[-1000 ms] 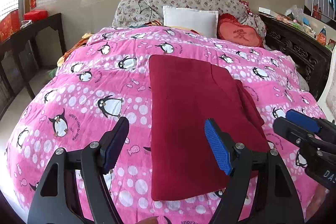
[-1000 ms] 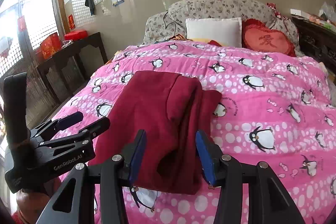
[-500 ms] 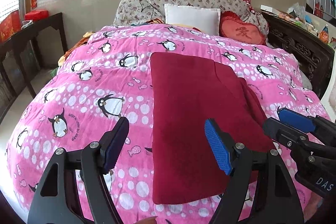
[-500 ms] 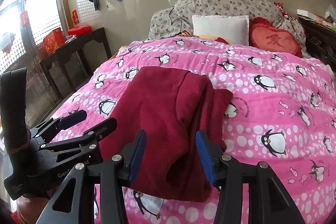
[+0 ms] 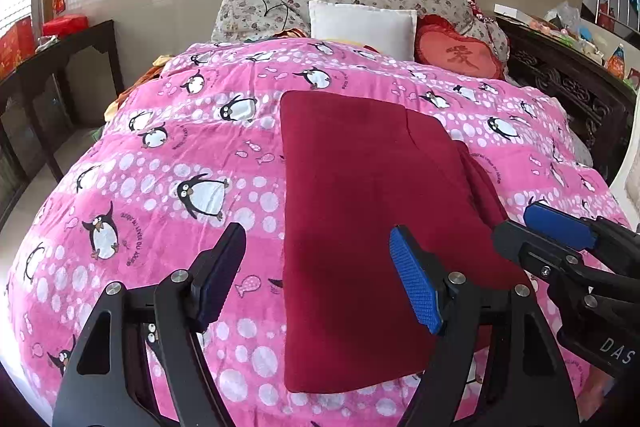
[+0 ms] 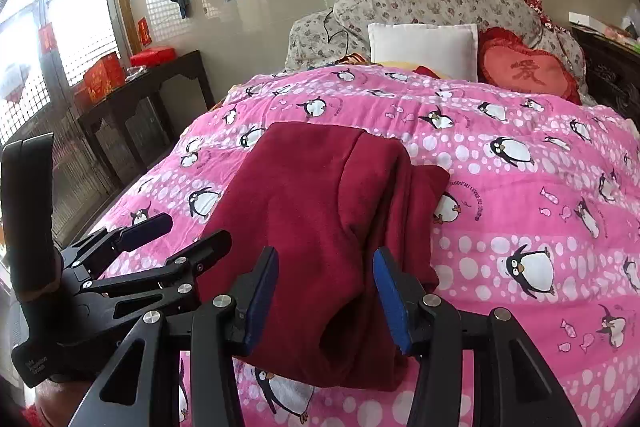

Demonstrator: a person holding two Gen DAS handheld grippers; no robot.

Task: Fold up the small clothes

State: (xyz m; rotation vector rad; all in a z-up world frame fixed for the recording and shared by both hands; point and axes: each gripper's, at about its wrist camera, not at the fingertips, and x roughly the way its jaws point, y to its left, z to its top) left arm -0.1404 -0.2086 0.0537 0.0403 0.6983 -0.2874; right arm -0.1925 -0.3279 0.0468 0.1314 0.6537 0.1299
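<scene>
1. Dark red garment (image 5: 360, 211): lies as a long, already narrowed rectangle on the pink penguin quilt (image 5: 168, 163), near the bed's foot, its layered edges on the right side.
2. Left gripper (image 5: 320, 279): jaws wide apart, empty, hovering over the garment's near left edge, probably to lift that end.
3. Right gripper (image 6: 326, 301): jaws about half open, gripping nothing, poised above the near right corner where 2 layers gape.
</scene>
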